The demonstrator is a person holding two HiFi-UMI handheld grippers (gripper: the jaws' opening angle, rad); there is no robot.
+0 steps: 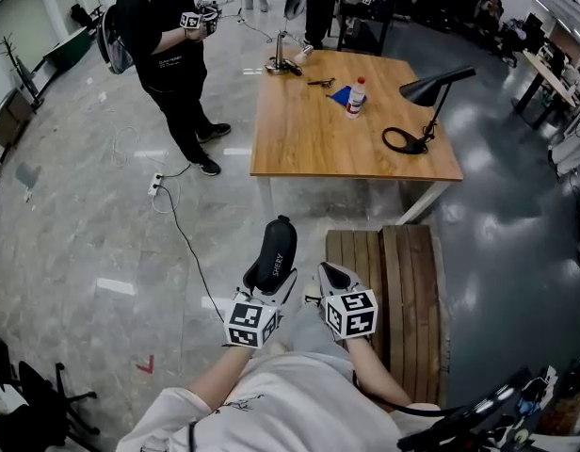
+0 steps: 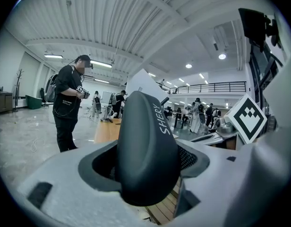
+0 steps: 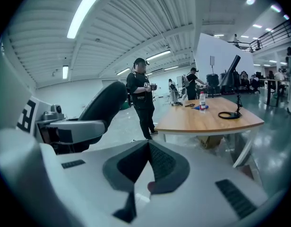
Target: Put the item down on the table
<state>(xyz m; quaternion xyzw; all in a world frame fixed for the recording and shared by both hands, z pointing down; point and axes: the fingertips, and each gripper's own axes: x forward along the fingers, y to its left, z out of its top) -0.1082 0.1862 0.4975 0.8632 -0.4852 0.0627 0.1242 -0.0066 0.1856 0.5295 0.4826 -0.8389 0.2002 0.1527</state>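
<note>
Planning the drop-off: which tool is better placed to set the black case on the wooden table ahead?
Left. The left tool grips the case, which sticks up between its jaws. The right tool is shut and empty. The table stands ahead of both.

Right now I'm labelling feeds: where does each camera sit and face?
Head view: on the person's head, facing steeply down at the wooden table; shows forearms, left gripper, right gripper.
Left gripper view: on that gripper, along jaws clamped on a black glasses case.
Right gripper view: on that gripper, along shut, empty jaws toward the table.
Shared: all show the table and standing person.
</note>
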